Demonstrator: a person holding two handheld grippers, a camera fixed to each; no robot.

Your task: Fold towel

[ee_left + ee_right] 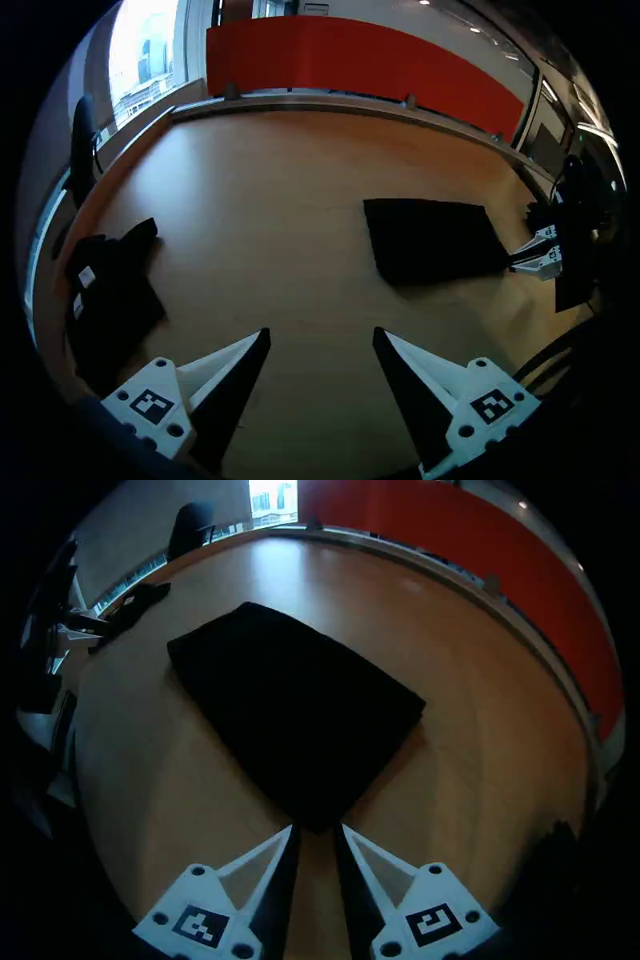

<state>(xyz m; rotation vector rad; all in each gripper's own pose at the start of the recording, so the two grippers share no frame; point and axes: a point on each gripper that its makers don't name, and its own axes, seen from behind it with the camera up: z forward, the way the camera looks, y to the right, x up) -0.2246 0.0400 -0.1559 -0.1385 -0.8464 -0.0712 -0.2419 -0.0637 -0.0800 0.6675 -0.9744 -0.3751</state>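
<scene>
Left gripper (320, 340) jaws spread wide over the table (264, 208), a dark bundle (112, 296) to their left; right gripper (316, 832) jaws narrow, the towel (296, 704) corner at their tips.

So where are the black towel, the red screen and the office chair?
black towel (296, 712), right gripper view, middle of its top face.
red screen (360, 60), left gripper view, centre of the panel.
office chair (192, 522), right gripper view, its backrest.

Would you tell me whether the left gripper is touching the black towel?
Apart. In the left gripper view, the left gripper is open over bare table, with the towel lying farther off.
</scene>
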